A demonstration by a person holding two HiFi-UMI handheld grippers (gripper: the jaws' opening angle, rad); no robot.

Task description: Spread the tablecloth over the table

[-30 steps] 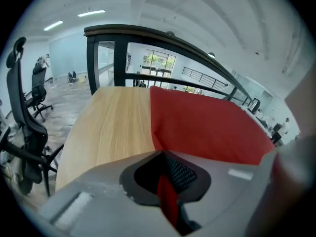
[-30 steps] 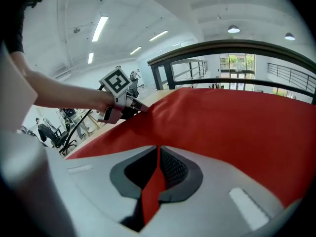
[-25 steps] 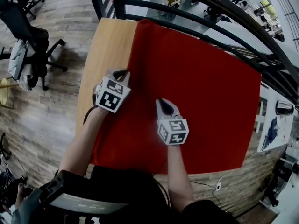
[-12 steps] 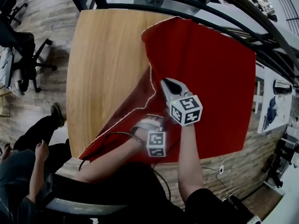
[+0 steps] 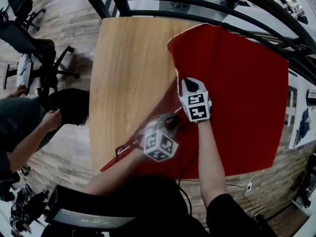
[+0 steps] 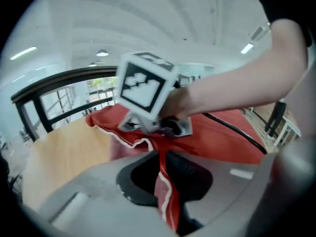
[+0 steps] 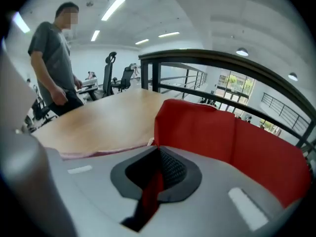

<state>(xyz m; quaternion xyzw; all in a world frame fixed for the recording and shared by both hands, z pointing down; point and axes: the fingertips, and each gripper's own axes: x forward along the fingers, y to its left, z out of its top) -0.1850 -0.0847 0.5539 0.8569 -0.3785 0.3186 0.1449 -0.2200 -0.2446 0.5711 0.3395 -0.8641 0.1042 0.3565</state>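
Observation:
The red tablecloth (image 5: 237, 83) covers the right part of the wooden table (image 5: 128, 73); its left side is folded back and slants down to the near edge. My right gripper (image 5: 187, 85) is shut on the fold near the cloth's far left corner, and red fabric (image 7: 222, 132) runs between its jaws (image 7: 157, 154). My left gripper (image 5: 169, 124) sits just nearer and left of it. Its jaws are closing, and the white-hemmed cloth edge (image 6: 165, 201) is pinched between them (image 6: 160, 157).
A black railing (image 5: 197, 4) curves round the table's far and right sides. A person (image 5: 24, 122) stands at the table's left, next to office chairs (image 5: 34, 38). A black cable (image 5: 123, 148) lies at the near edge. Bare wood shows on the table's left half.
The cloth's left part has been folded back to the right, baring wood. My left gripper moved from the cloth's left edge to just below the right gripper. A person came in at left.

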